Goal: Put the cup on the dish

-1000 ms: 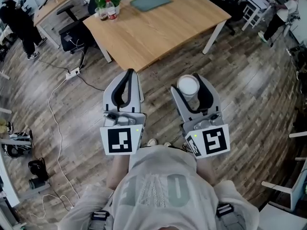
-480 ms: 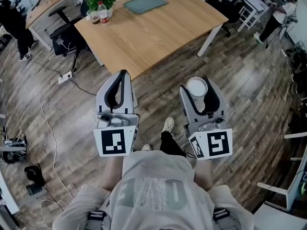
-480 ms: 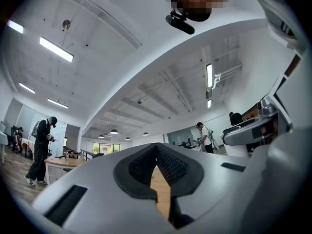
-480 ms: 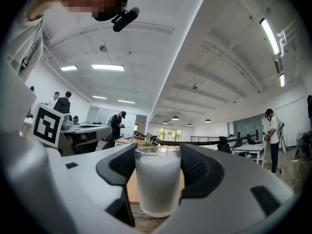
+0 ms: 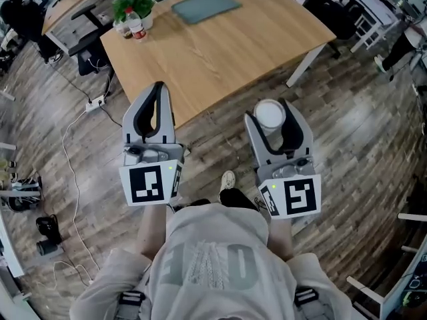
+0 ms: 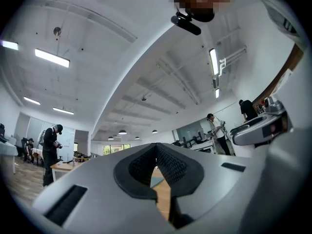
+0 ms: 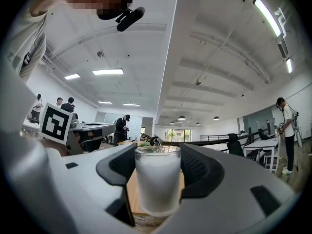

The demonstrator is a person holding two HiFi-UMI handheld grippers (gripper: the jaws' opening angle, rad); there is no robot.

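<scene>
My right gripper [image 5: 273,109] is squeezing a small, round, milky-white glass cup [image 5: 269,117]. One dark pad sits on each side of the cup, about halfway up. The cup stands straight up, in the air above the brown plank floor [image 5: 347,132], just beside the near corner of the light wooden table [image 5: 220,55]. My left gripper [image 5: 159,89] has its jaws pressed together with nothing between them.

I think the cup is hard and smooth, so it could slip, and it could break if it fell. It looks light. I cannot tell if it is full of something white or just frosted, so I would keep it level. The middle of the side seems the best place to hold it.

The flat grey-green tray [image 5: 205,5] far across the table may be the dish
</scene>
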